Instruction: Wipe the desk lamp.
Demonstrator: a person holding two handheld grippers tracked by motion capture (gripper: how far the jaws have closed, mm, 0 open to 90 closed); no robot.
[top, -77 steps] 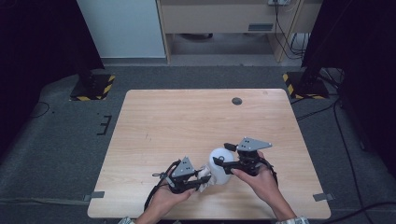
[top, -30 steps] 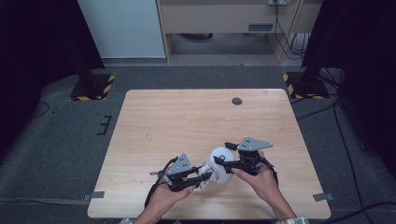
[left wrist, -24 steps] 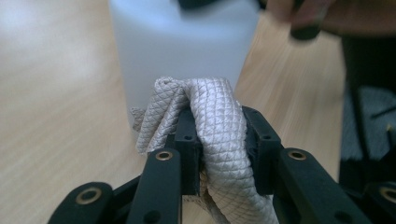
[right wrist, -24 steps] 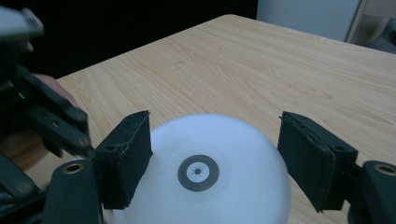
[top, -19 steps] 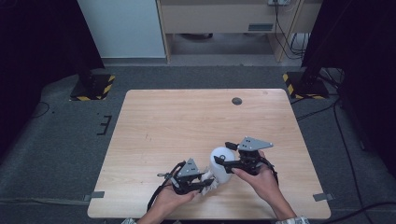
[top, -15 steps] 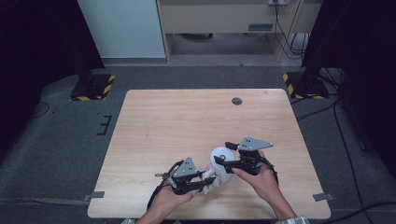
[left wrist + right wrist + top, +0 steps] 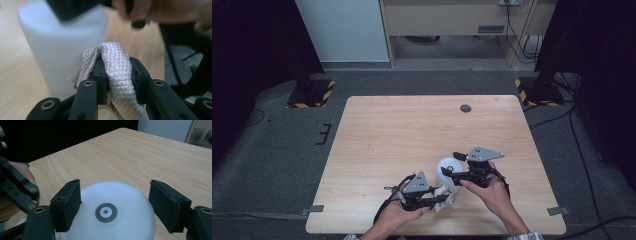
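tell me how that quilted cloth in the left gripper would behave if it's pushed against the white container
Probably floppy: the cloth drapes over and between the left gripper pads in soft folds. It would likely crumple rather than shove the white container. Its quilted texture suggests some grip, so it seems unlikely to slip.

The surface (image 7: 412,130) looks like pale wood with a fine grain and a smooth, matt finish. The container (image 7: 62,45) seems to be white plastic, smooth and a little translucent, with a soft, frosted look. The cloth (image 7: 117,67) is a beige fabric with a quilted diamond texture. The left tool (image 7: 118,77) and the right tool (image 7: 115,205) have black matt jaws; the right tool's pads (image 7: 68,202) look rough.
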